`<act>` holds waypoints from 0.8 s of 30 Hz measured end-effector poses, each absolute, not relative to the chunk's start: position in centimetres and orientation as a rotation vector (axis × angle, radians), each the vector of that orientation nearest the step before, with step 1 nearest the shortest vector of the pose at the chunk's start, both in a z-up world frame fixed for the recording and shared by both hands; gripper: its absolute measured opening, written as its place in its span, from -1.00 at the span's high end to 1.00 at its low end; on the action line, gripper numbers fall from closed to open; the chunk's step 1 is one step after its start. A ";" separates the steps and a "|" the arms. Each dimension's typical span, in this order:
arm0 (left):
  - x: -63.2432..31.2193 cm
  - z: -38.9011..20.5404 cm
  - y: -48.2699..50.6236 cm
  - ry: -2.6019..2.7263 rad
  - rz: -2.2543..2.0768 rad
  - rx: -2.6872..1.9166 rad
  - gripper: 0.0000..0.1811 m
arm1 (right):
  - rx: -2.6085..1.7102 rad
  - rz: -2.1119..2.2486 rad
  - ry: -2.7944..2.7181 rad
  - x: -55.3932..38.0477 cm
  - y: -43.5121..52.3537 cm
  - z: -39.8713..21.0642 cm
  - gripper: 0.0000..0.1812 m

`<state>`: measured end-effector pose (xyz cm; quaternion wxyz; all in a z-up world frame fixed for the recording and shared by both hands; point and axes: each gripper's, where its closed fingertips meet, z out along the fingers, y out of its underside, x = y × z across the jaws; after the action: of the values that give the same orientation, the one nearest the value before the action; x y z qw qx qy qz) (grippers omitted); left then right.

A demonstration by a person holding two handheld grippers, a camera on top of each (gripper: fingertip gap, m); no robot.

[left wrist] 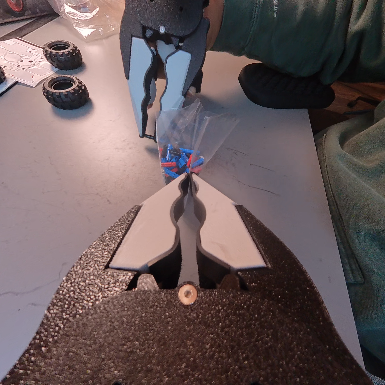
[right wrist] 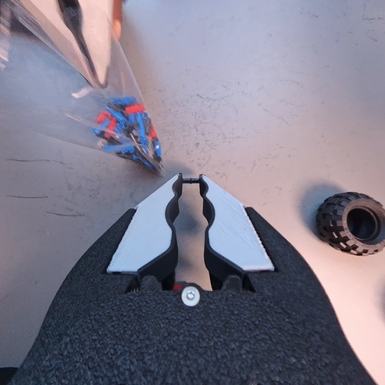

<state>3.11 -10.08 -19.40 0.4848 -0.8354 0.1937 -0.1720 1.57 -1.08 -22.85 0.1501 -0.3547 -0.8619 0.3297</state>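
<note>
Clenched tight at the tips, the left gripper (left wrist: 189, 176) pinches a fold of a clear plastic bag (left wrist: 187, 133) holding small blue, red and black pins (left wrist: 181, 161); its fingers meet with only film between them. Across from it, the right gripper (right wrist: 190, 179) is parted a little and grips a thin black pin (right wrist: 190, 180) crosswise between its fingertips, just beside the bag's lower corner. The bag stands on a grey table (left wrist: 62, 187). Two black tyres (left wrist: 65, 92) lie well apart to the left, near a white printed sheet (left wrist: 18, 62). A person's green sleeve (left wrist: 291, 31) reaches in behind the right gripper.
</note>
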 end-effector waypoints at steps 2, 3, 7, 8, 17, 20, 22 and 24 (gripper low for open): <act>3.1 -19.4 -10.1 0.470 -0.421 -2.033 1.00 | -0.969 1.119 -2.393 1.5 -2.6 -19.6 0.84; 3.1 -19.4 -10.1 0.469 -0.423 -2.033 1.00 | -0.922 1.220 -2.350 1.6 -3.8 -17.5 0.84; 3.1 -19.4 -10.0 0.465 -0.424 -2.033 1.00 | -0.710 1.390 -2.328 2.8 -8.2 -12.8 0.84; 3.0 -19.4 -10.0 0.465 -0.422 -2.033 1.00 | -0.682 1.320 -2.361 2.8 -8.5 -13.5 0.83; 3.0 -19.4 -10.1 0.466 -0.420 -2.032 1.00 | -0.912 1.217 -2.171 1.8 -0.7 -14.2 0.73; 3.1 -19.4 -10.1 0.469 -0.420 -2.033 1.00 | -1.055 0.905 -2.220 2.5 5.7 -18.7 0.73; 3.1 -19.4 -10.0 0.468 -0.420 -2.033 1.00 | -1.138 0.821 -2.246 3.4 8.3 -21.3 0.73; 3.0 -19.4 -10.0 0.464 -0.421 -2.033 1.00 | -1.187 0.867 -2.267 4.0 8.6 -22.7 0.73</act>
<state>3.02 -10.02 -19.41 0.4859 -0.8352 0.1908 -0.1730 4.01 8.63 -22.73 0.2182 -0.4288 -0.8188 0.3133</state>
